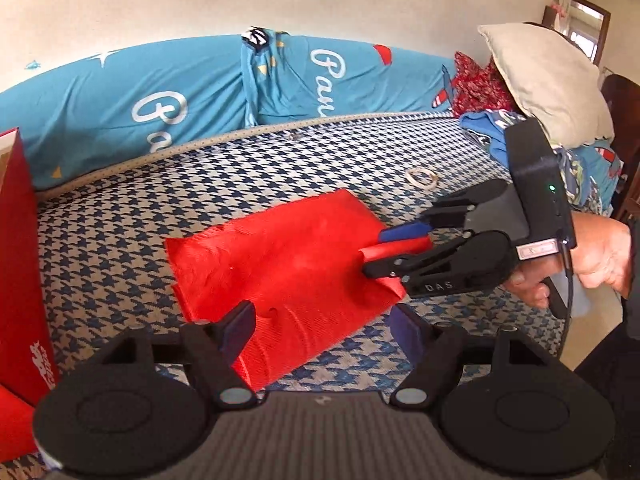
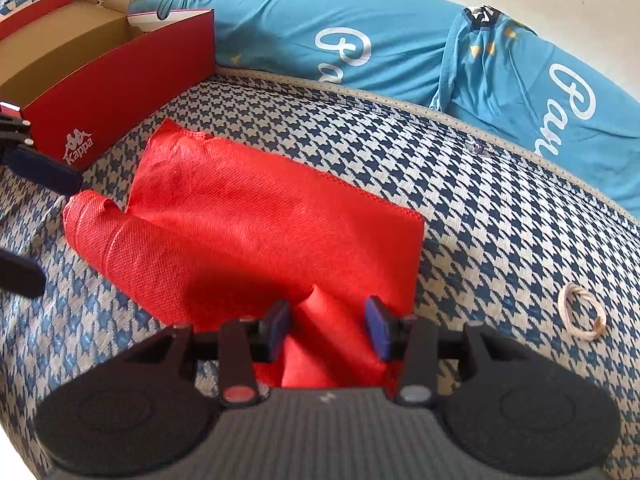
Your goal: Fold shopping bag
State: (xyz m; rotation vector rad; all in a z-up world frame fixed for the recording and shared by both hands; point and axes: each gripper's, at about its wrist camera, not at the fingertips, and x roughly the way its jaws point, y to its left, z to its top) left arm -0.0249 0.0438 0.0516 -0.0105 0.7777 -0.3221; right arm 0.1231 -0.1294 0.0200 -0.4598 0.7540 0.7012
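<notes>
Holding a raised fold of the red shopping bag (image 1: 288, 264), my right gripper (image 1: 384, 254) has its jaws clamped. Left gripper (image 1: 324, 328) jaws apart, empty; at the bag's nine o'clock, folding remains.

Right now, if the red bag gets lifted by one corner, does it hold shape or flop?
Likely flops: the red bag is thin woven fabric, and its near edge bunches into a soft ridge between the right tongs. Probably light, since that fold stands up by itself. The coarse weave may cling to the houndstooth cover instead of sliding freely.
</notes>
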